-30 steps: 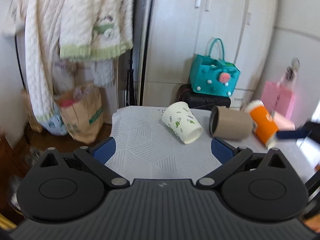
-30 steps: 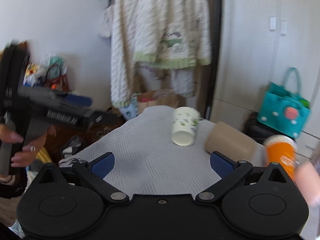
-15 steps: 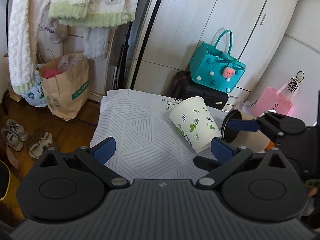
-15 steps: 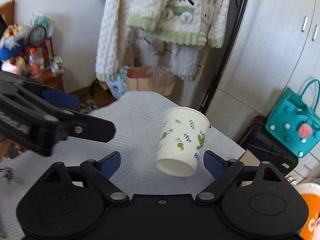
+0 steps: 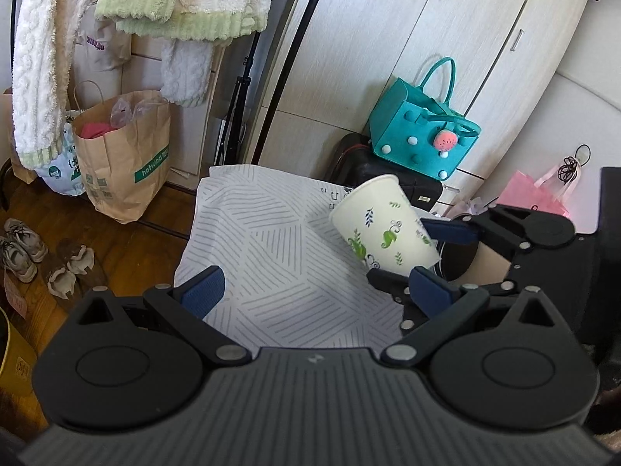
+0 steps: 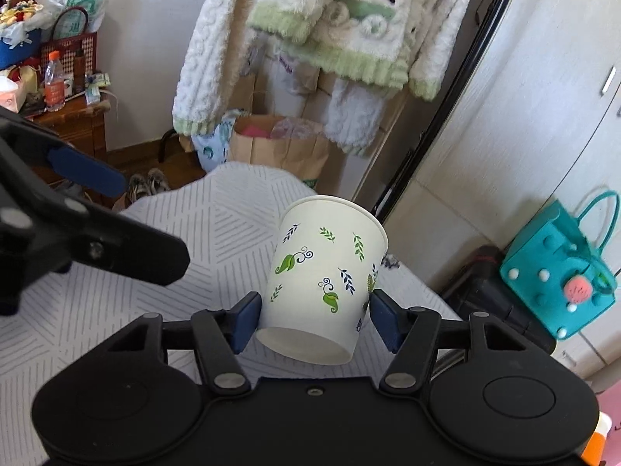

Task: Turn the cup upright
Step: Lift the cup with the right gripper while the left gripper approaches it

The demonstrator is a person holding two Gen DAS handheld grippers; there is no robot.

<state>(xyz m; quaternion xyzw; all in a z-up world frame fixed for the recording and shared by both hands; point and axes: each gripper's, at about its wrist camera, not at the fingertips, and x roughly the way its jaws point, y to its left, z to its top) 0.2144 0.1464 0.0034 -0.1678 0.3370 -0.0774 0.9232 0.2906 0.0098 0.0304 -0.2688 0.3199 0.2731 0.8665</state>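
A white paper cup (image 6: 324, 283) with green leaf prints lies on its side on the patterned tablecloth (image 6: 217, 233), base toward the right wrist camera. My right gripper (image 6: 313, 320) is shut on the cup near its base, one blue pad on each side. In the left wrist view the cup (image 5: 382, 229) shows at the right, with the right gripper's fingers (image 5: 446, 231) around it. My left gripper (image 5: 314, 289) is open and empty, above the cloth to the cup's left.
A brown cardboard tube (image 5: 489, 262) lies behind the cup, mostly hidden. An orange cup (image 6: 595, 440) shows at the right wrist view's lower right edge. Past the table stand a teal bag (image 5: 423, 139), a paper bag (image 5: 124, 155) and hanging clothes (image 6: 330, 35).
My right gripper has moved in and shut on the white cup's base end. My left gripper has stayed open and shifted a little over the cloth.
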